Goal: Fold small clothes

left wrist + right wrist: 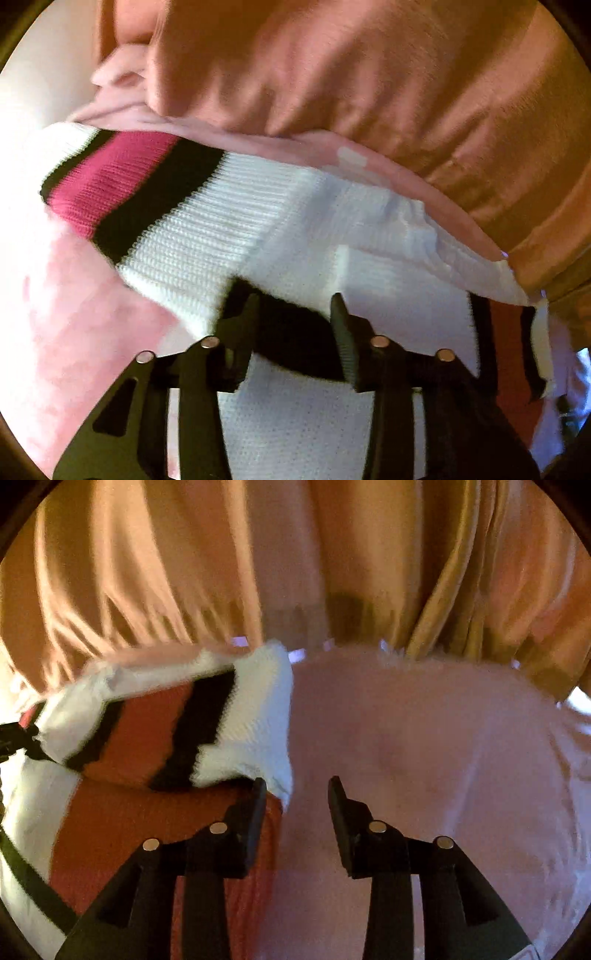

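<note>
Right wrist: right claw (297,801) tilted down, parted – beside sock (166,727).

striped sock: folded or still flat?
Folded. In the right wrist view the striped sock's cuff end lies doubled over its own red band.

Both wrist views close above sock (207,221)
</note>
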`<state>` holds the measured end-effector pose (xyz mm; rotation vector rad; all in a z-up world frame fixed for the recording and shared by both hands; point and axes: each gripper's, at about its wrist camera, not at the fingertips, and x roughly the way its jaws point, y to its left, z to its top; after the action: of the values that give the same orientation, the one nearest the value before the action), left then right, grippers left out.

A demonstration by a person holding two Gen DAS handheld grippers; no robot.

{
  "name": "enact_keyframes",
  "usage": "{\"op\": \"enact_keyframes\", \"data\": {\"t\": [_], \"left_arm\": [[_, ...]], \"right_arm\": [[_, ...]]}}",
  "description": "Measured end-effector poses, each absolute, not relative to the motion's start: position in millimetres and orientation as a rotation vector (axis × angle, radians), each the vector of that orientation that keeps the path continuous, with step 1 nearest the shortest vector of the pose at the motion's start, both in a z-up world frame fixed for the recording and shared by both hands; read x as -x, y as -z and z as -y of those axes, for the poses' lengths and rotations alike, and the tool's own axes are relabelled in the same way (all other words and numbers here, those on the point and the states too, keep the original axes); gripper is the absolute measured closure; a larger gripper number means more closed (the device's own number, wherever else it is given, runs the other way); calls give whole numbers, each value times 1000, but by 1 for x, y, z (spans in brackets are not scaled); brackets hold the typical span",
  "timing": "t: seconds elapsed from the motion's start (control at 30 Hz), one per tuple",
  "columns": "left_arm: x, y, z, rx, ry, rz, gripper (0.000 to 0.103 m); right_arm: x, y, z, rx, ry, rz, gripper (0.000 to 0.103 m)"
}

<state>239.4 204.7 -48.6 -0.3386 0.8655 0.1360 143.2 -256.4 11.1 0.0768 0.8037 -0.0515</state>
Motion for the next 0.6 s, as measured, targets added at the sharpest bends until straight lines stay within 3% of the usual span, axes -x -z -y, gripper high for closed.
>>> {"op": "enact_keyframes", "data": {"t": [0.07, 0.23, 0.4, 0.47, 0.6], "left_arm": [[-233, 47, -218, 335, -164, -857, 58], [-224, 43, -277, 469, -272, -821, 38], [-219, 41, -360, 584, -436, -762, 30], [-226, 45, -400, 615, -533, -766, 23], [-236, 57, -448, 697, -617, -784, 23]], "right_arm": [[-152, -18, 248, -79, -2, -805, 70], [-196, 29, 233, 9, 65, -968, 74], [-162, -5, 193, 67, 53, -869, 72], [-149, -14, 182, 49, 9, -862, 71], [-123, -22, 153, 32, -74, -859, 70]]}}
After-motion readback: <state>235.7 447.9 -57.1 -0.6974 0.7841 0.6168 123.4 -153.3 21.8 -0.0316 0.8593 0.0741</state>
